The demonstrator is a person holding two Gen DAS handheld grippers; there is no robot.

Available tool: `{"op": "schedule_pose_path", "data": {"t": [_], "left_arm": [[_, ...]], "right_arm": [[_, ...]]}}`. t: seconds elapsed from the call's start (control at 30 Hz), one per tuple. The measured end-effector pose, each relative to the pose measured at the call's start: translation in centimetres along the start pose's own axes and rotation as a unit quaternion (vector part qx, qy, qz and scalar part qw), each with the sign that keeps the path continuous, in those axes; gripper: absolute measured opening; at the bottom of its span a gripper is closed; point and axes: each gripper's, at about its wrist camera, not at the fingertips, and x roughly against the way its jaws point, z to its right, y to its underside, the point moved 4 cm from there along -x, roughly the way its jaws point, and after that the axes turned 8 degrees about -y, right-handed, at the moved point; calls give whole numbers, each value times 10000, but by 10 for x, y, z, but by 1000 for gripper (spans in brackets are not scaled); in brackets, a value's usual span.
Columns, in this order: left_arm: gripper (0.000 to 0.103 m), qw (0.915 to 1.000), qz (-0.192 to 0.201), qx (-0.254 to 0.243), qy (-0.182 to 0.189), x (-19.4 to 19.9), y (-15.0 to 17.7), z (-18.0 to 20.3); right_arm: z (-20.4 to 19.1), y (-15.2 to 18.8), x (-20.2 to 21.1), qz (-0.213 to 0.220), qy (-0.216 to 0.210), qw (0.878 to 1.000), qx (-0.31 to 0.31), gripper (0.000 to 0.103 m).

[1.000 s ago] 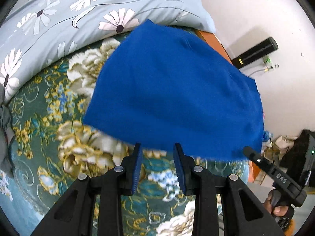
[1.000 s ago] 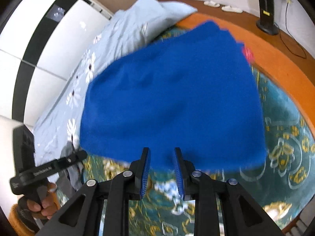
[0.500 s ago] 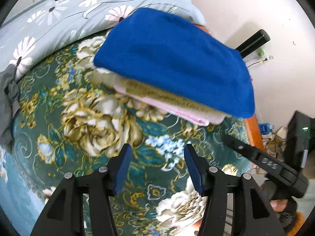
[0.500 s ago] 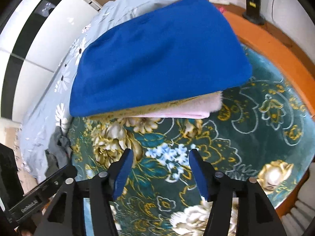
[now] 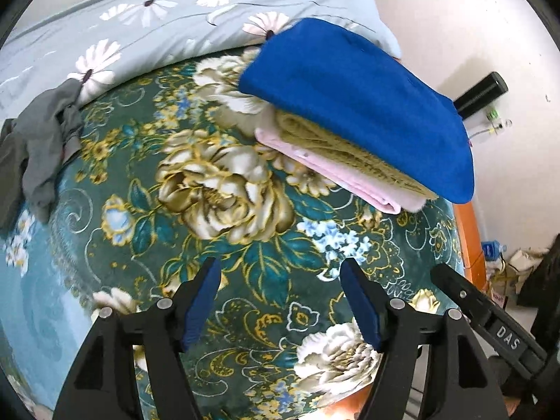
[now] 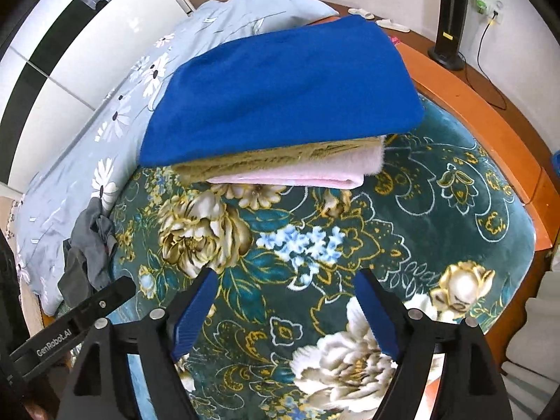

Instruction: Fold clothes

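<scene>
Floral bedspread (image 5: 224,189) under both my grippers, left (image 5: 280,301) and right (image 6: 285,309), jaws spread and empty (blue garment (image 6: 280,94) tops folded stack, gray cloth (image 5: 42,140) apart).

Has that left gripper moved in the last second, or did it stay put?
Yes. The left gripper has backed away from the blue garment toward the bed's near edge, with more floral blanket now between them, and it has opened.
</scene>
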Motion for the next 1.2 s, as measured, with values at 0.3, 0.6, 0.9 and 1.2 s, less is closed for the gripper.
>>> {"op": "schedule_pose_path", "data": {"t": [0.3, 0.6, 0.9, 1.2], "left_arm": [[72, 9984, 564, -43, 96, 24, 17, -1], [72, 9983, 543, -184, 49, 24, 16, 14], [72, 9966, 675, -438, -174, 27, 17, 23], [88, 9936, 1024, -342, -323, 33, 10, 25]], "right_arm": [[-5, 16, 16, 149, 73, 9995, 284, 103], [7, 22, 23, 144, 123, 9985, 505, 103], [20, 18, 35, 536, 211, 9973, 452, 103], [18, 8, 40, 785, 208, 9953, 532, 103]]}}
